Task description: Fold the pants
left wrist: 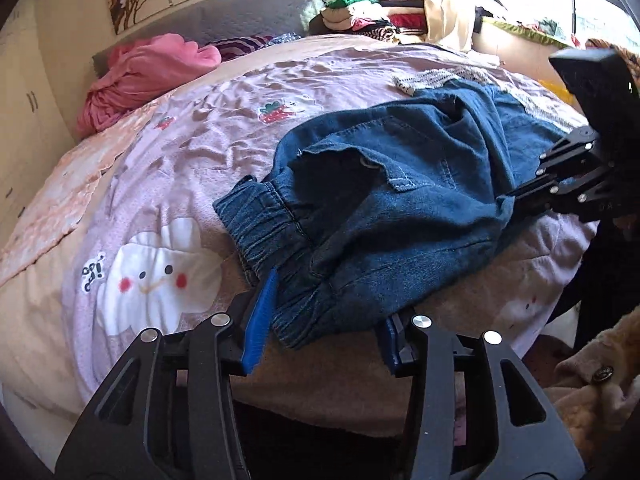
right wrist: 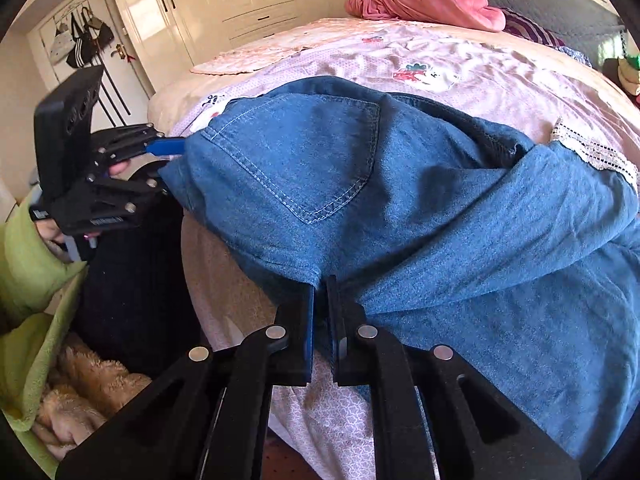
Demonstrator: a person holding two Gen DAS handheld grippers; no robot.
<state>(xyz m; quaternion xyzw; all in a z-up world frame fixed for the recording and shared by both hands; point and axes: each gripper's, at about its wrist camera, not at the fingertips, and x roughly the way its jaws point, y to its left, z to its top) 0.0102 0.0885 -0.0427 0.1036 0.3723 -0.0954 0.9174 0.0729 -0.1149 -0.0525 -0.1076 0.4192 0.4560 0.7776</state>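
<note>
Blue denim pants (left wrist: 400, 184) lie bunched on the pink bed cover near the bed's near edge; they also fill the right wrist view (right wrist: 400, 200), back pocket up. My left gripper (left wrist: 326, 320) is open, its blue-padded fingers (left wrist: 260, 320) spread around the elastic cuff; it also shows in the right wrist view (right wrist: 168, 150) at the left. My right gripper (right wrist: 320, 292) is shut on a fold of the denim at the pants' near edge; it also shows in the left wrist view (left wrist: 516, 194) at the right.
A pink bundle of cloth (left wrist: 140, 76) lies at the head of the bed. Piled clothes (left wrist: 368, 12) sit beyond the bed by the window. A white lace strip (left wrist: 436, 78) lies under the pants. A wardrobe (right wrist: 240, 4) stands across the room. Fuzzy fabric (right wrist: 80, 384) lies beside the bed.
</note>
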